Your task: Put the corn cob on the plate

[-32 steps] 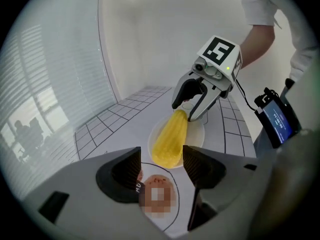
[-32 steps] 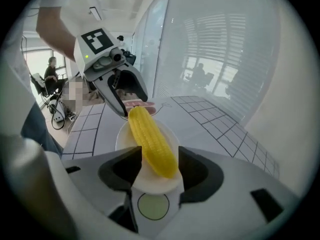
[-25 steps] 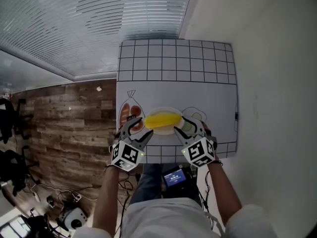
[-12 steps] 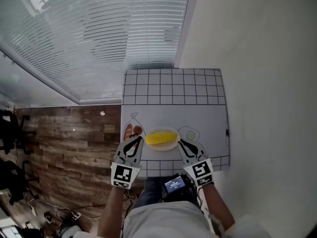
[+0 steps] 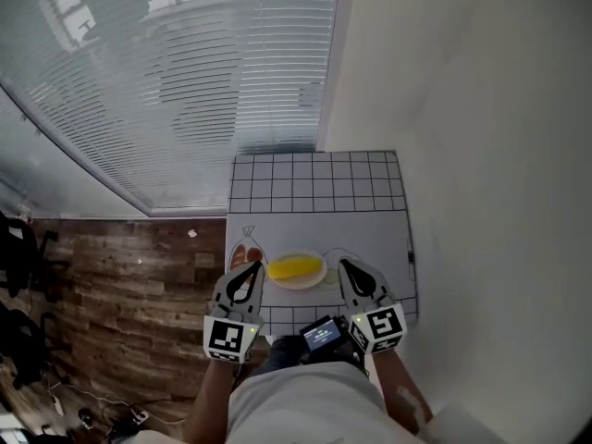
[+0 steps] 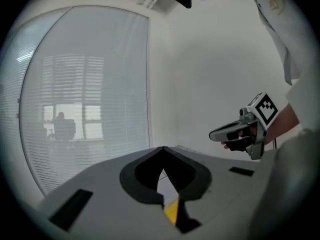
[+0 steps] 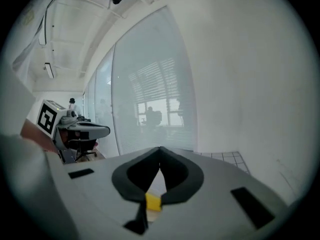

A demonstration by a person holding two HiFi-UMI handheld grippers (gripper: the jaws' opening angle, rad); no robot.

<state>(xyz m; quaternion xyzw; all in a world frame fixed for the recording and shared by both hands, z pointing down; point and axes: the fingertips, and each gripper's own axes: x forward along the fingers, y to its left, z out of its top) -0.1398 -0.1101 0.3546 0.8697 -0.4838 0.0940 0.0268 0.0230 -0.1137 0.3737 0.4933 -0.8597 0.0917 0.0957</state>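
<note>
Head view: I see the corn cob (image 5: 296, 267) lying across the plate (image 5: 298, 283), low in the centre of the frame, on the grey table (image 5: 370, 239). The left gripper (image 5: 248, 271) is just left of the plate and the right gripper (image 5: 348, 266) just right of it. Neither touches the cob. Both sets of jaws are pressed together, pinching nothing. Window blinds (image 5: 166, 91) fill the upper left, a white wall (image 5: 481, 155) the right, and wood floor (image 5: 120, 285) the lower left.

Left gripper view: the jaws of the left gripper (image 6: 162, 149) meet at their tips in mid-frame, nothing between them. A yellow sliver shows through the gap below them; I cannot tell what it is. The right gripper (image 6: 214, 134) is at the right, clear of everything.

Right gripper view: the jaws of the right gripper (image 7: 160, 149) are likewise closed and empty, with a yellow patch below. The left gripper (image 7: 106, 130) appears at the left edge.
</note>
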